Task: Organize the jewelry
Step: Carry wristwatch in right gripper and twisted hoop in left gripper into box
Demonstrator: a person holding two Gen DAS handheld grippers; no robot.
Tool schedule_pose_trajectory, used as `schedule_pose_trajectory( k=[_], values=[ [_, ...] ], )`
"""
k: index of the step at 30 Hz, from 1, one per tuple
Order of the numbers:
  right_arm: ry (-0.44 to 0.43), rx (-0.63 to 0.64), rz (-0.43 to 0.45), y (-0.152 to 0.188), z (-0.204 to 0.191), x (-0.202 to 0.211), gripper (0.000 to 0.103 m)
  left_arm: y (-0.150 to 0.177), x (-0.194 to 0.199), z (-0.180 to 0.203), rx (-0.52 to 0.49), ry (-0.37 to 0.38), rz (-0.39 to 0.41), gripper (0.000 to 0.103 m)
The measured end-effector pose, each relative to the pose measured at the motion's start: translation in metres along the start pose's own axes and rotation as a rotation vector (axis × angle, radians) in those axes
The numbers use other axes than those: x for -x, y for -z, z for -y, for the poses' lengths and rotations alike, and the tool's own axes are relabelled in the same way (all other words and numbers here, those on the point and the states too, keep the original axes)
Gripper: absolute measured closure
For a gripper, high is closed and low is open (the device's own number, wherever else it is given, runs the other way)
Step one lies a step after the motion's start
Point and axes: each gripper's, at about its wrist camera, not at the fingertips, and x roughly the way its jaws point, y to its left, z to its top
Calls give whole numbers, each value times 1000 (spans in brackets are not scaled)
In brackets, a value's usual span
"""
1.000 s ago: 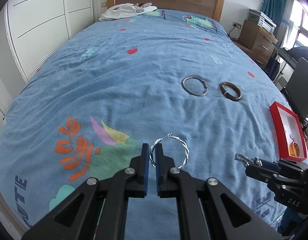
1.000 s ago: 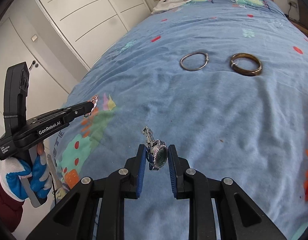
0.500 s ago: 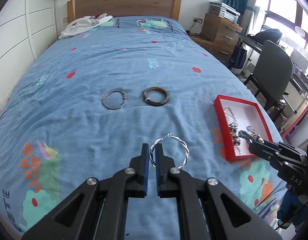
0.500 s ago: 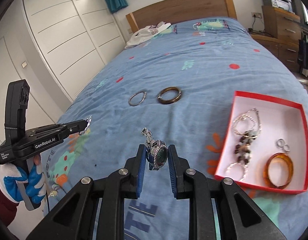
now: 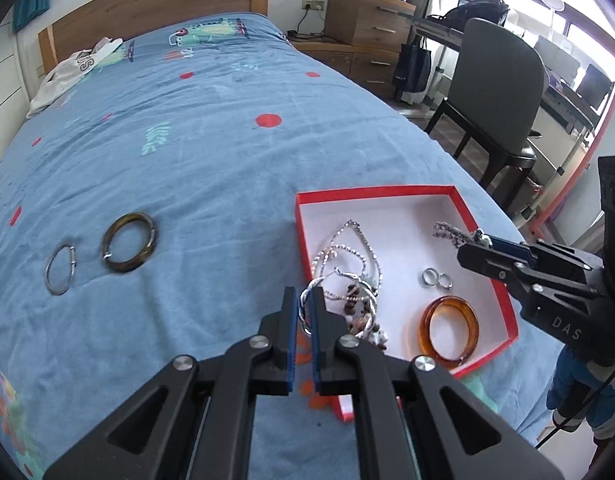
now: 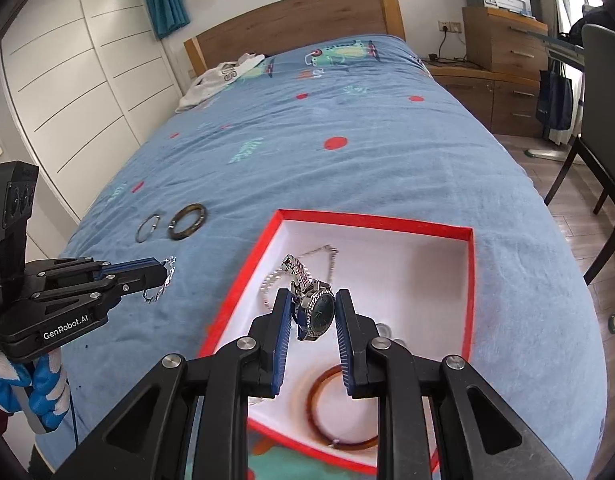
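Note:
My left gripper (image 5: 303, 304) is shut on a twisted silver bangle (image 5: 367, 300), held just above the left edge of the red box (image 5: 371, 192). My right gripper (image 6: 310, 312) is shut on a silver wristwatch (image 6: 317, 310) and holds it over the red box (image 6: 371, 222). The box holds silver chains (image 5: 347, 256), two small rings (image 5: 436, 278) and an amber bangle (image 5: 447, 330). A thin silver bangle (image 5: 59, 269) and a dark brown bangle (image 5: 127, 247) lie on the blue bedspread, left of the box.
The red box sits near the bed's right edge. A dark chair (image 5: 495, 92) and a wooden dresser (image 5: 367, 16) stand right of the bed. White clothing (image 6: 219, 76) lies by the headboard. White wardrobe doors (image 6: 67, 80) run along the left.
Both grippers have swung right with their loads, from over the bare bedspread to over the red box. The two bangles on the bed have not moved.

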Motion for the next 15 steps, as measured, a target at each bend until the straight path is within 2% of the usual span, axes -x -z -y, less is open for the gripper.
schedule_pose_trajectory(
  k=[6,15],
  values=[
    [37,-3,-71,-10,37,-39,81,-23,-51,23,-58,-8,-44,98],
    [78,42,-155,-19,57,-77,81,-34,-101,32,-75,-55,-94,98]
  ],
)
